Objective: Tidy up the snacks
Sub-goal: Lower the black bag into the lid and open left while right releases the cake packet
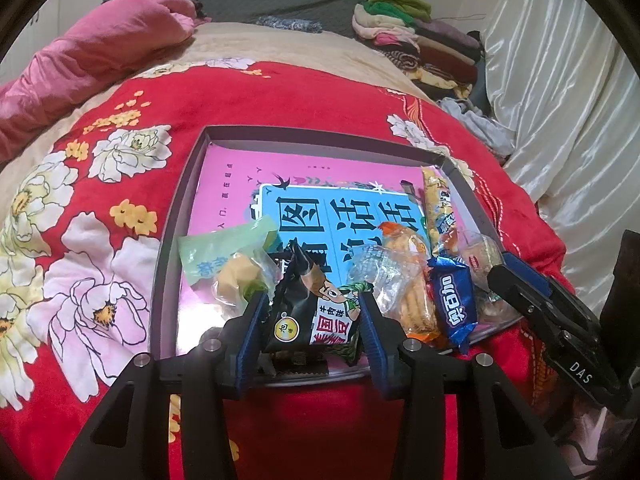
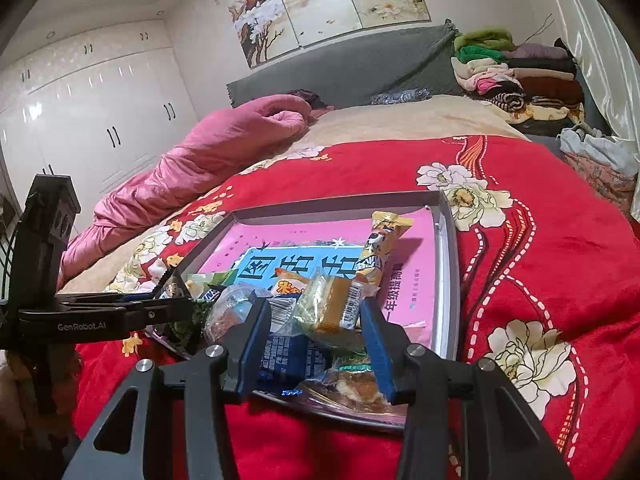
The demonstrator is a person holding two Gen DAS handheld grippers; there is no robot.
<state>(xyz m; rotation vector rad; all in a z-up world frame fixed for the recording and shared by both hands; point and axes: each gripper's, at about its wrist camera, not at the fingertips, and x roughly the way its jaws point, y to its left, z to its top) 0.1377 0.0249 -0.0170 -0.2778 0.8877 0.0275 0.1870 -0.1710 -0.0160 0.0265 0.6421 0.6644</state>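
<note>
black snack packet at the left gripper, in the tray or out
In. The black snack packet stands inside the grey tray, between the left gripper fingers.

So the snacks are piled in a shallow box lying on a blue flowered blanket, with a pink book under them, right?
Not quite: the blanket is red with flowers, not blue, as both wrist views show. The rest holds: the snacks sit in the shallow box on top of a pink book.
</note>
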